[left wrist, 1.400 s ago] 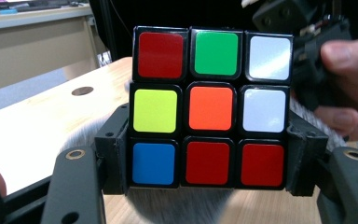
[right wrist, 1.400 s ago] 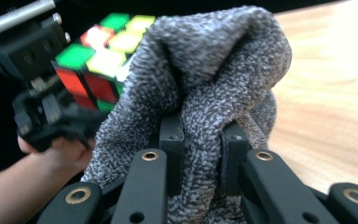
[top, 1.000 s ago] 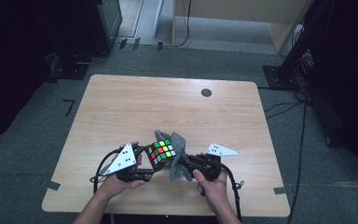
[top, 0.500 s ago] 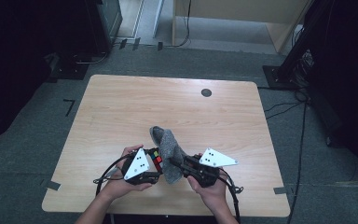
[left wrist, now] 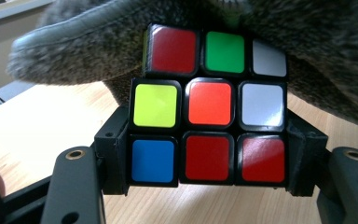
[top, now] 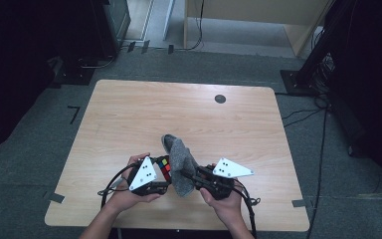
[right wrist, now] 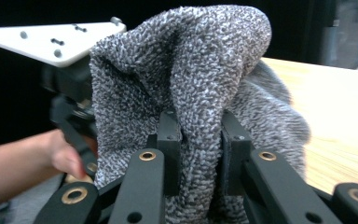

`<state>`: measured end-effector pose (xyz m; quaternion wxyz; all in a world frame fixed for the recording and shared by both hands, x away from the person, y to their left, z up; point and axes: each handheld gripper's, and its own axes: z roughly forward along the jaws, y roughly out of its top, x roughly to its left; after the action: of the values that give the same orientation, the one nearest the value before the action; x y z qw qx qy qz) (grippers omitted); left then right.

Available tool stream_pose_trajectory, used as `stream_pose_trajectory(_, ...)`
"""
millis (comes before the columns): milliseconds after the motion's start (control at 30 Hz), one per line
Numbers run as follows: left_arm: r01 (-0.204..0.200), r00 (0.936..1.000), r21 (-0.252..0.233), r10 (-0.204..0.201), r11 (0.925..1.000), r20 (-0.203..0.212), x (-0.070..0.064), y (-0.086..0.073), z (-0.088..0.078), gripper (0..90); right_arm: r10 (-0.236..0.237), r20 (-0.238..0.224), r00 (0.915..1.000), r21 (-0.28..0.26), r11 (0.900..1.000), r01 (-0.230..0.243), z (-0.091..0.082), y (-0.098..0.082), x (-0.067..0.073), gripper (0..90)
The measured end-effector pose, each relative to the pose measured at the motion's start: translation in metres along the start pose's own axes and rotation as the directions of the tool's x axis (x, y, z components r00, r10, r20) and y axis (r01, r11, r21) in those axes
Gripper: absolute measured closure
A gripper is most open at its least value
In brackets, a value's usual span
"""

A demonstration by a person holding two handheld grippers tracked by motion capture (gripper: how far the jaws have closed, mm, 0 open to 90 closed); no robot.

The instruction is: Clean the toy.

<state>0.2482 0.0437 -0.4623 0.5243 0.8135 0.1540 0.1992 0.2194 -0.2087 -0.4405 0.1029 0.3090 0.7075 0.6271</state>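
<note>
A: Wooden bench (top: 129, 114) on grey carpet, both hands at the near edge. Where's the Rubik's cube (left wrist: 209, 109)?

B: Clamped in the left claw (left wrist: 209, 154) above the bench. Right claw (right wrist: 198, 154) is pinched on a grey towel (right wrist: 186, 70), draped over the cube's top.

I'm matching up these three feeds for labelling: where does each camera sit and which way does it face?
High view: above the person's side, looking forward and down at the table; hands hold the left gripper and right gripper.
Left gripper view: along its jaws, clamping the cube.
Right gripper view: along its jaws, pinching the grey cloth.
All share the cloth.
</note>
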Motion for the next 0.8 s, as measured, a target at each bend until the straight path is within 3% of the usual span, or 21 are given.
stream_pose_trajectory(67, 0.002, 0.9998, -0.011, -0.002, 0.9999, 0.018, -0.001, 0.000, -0.001, 33.6, -0.004, 0.026, 0.9996, 0.000, 1.000, 0.004, 0.000, 0.001, 0.000, 76.5)
stream_pose_trajectory(167, -0.017, 0.9997, 0.000, 0.017, 0.9999, 0.016, -0.003, 0.000, 0.001, 33.6, 0.035, 0.007, 0.9994, -0.019, 0.999, -0.034, -0.002, 0.002, -0.002, 76.8)
stream_pose_trajectory(267, -0.026, 0.9989, -0.022, 0.027, 0.9994, 0.039, -0.005, 0.002, -0.001, 33.7, 0.035, 0.011, 0.9993, -0.007, 0.999, -0.035, -0.001, 0.001, -0.002, 76.9)
stream_pose_trajectory(333, -0.015, 0.9986, -0.043, 0.017, 0.9989, 0.049, -0.004, 0.003, -0.003, 33.6, 0.073, 0.009, 0.9973, -0.015, 0.997, -0.073, -0.002, 0.000, -0.007, 77.1)
stream_pose_trajectory(467, -0.009, 0.9989, -0.046, 0.011, 0.9989, 0.046, -0.003, 0.002, -0.004, 33.7, 0.108, 0.055, 0.9927, 0.002, 0.994, -0.108, -0.004, -0.003, -0.016, 77.3)
stream_pose_trajectory(533, -0.023, 0.9994, -0.018, 0.024, 0.9996, 0.027, -0.004, 0.002, -0.001, 33.7, 0.096, 0.032, 0.9949, -0.006, 0.995, -0.095, -0.003, -0.001, -0.010, 77.1)
stream_pose_trajectory(600, -0.045, 0.9989, 0.008, 0.045, 0.9990, 0.012, -0.006, 0.001, 0.002, 33.7, 0.052, -0.006, 0.9986, -0.009, 0.999, -0.052, -0.001, 0.004, 0.002, 77.0)
stream_pose_trajectory(667, -0.040, 0.9987, -0.013, 0.041, 0.9991, 0.030, -0.007, 0.002, 0.001, 33.7, 0.019, -0.006, 0.9998, 0.002, 1.000, -0.019, 0.002, 0.006, 0.008, 77.1)
stream_pose_trajectory(700, -0.041, 0.9988, -0.018, 0.041, 0.9990, 0.028, -0.007, 0.003, 0.000, 33.7, 0.022, 0.000, 0.9998, 0.002, 1.000, -0.022, 0.002, 0.006, 0.007, 76.7)
stream_pose_trajectory(767, -0.045, 0.9986, -0.016, 0.046, 0.9988, 0.026, -0.007, 0.003, -0.001, 33.7, 0.081, -0.016, 0.9966, -0.022, 0.996, -0.081, 0.000, 0.003, -0.002, 77.3)
stream_pose_trajectory(800, -0.028, 0.9985, -0.036, 0.029, 0.9990, 0.047, -0.005, 0.003, -0.003, 33.7, 0.072, 0.042, 0.9965, -0.003, 0.997, -0.072, 0.000, 0.001, -0.005, 77.6)
